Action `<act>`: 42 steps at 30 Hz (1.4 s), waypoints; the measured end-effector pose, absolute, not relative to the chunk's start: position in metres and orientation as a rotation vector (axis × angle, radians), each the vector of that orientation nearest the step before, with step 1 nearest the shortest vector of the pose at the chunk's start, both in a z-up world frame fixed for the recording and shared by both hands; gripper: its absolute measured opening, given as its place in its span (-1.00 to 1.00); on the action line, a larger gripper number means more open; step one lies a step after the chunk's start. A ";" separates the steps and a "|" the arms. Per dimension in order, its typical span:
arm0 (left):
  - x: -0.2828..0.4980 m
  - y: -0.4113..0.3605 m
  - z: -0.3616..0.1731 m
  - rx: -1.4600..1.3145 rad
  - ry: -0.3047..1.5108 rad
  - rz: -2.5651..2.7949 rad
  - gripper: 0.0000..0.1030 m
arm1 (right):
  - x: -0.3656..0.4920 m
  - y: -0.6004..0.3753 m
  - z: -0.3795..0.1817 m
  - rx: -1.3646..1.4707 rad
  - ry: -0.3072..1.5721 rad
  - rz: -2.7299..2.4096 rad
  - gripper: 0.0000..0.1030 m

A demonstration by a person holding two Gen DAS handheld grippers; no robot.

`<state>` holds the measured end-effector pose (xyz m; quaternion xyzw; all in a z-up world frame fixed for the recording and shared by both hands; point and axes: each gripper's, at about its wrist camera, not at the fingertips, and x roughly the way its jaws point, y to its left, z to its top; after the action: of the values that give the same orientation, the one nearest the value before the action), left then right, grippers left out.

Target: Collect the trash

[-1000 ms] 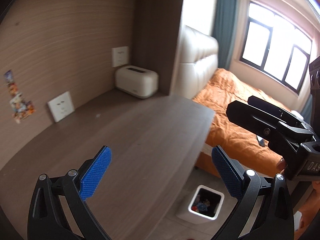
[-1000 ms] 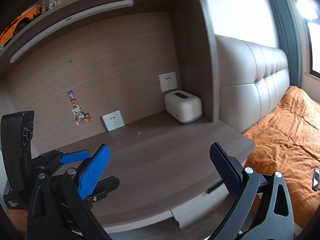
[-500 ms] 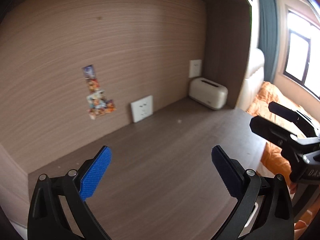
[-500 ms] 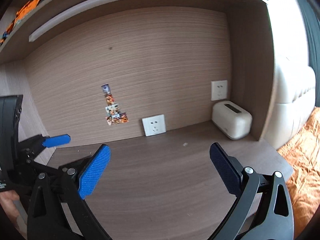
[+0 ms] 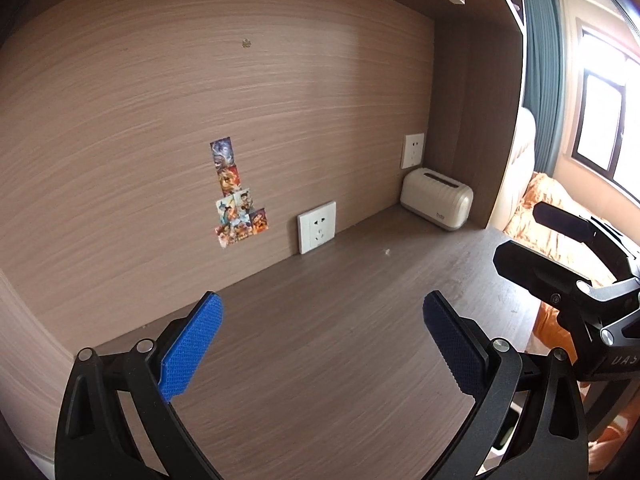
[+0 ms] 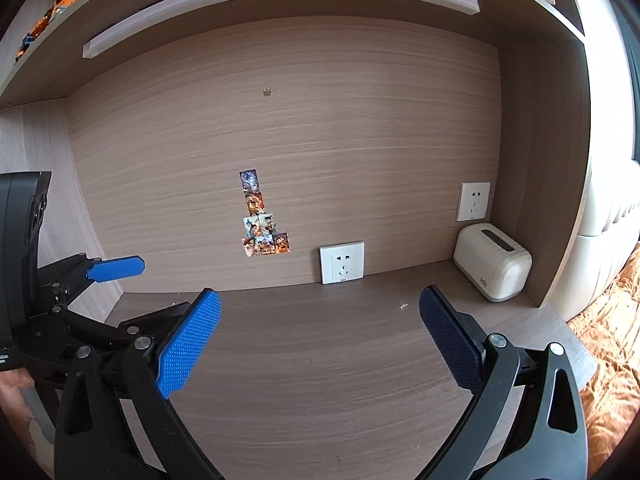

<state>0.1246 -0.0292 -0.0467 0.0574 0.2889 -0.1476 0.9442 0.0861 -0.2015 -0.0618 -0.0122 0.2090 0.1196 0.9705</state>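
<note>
A tiny pale scrap [image 5: 387, 251] lies on the brown desk [image 5: 320, 344] in front of the back panel; it also shows in the right wrist view [image 6: 404, 305]. My left gripper [image 5: 320, 344] is open and empty above the desk, well short of the scrap. My right gripper [image 6: 318, 338] is open and empty, also above the desk. The right gripper's black body [image 5: 568, 280] shows at the right edge of the left wrist view. The left gripper's blue fingertips [image 6: 116, 270] show at the left of the right wrist view. No trash bin is in view.
A cream box [image 6: 492, 268] stands at the desk's back right corner. Two wall sockets [image 6: 342, 263] and a strip of stickers [image 6: 260, 220] are on the wood back panel. A shelf [image 6: 280, 0] runs overhead. An orange bed [image 6: 612, 320] lies right of the desk.
Both views have swung left, away from the bed and the floor bin, to face the desk's back panel. Both grippers stay open and empty.
</note>
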 end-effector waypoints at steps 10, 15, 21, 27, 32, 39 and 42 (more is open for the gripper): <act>0.126 -0.016 -0.046 0.092 0.579 -0.285 0.90 | 0.081 -0.193 -0.058 -0.035 0.410 0.235 0.93; 0.130 -0.013 -0.046 0.076 0.597 -0.287 0.90 | 0.080 -0.192 -0.057 -0.034 0.411 0.224 0.93; 0.130 -0.018 -0.047 0.084 0.596 -0.296 0.90 | 0.078 -0.190 -0.056 -0.035 0.410 0.213 0.93; 0.130 -0.022 -0.046 0.099 0.584 -0.294 0.90 | 0.080 -0.194 -0.057 -0.031 0.414 0.201 0.93; 0.133 -0.022 -0.046 0.095 0.586 -0.305 0.90 | 0.081 -0.195 -0.058 -0.029 0.419 0.195 0.93; 0.136 -0.027 -0.047 0.107 0.586 -0.314 0.90 | 0.082 -0.197 -0.060 -0.026 0.426 0.189 0.93; 0.138 -0.029 -0.048 0.117 0.583 -0.321 0.90 | 0.084 -0.200 -0.061 -0.024 0.428 0.185 0.93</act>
<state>0.1379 -0.0293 -0.0476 0.0572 0.2860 -0.1576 0.9434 0.0845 -0.1996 -0.0606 -0.0117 0.2121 0.0916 0.9729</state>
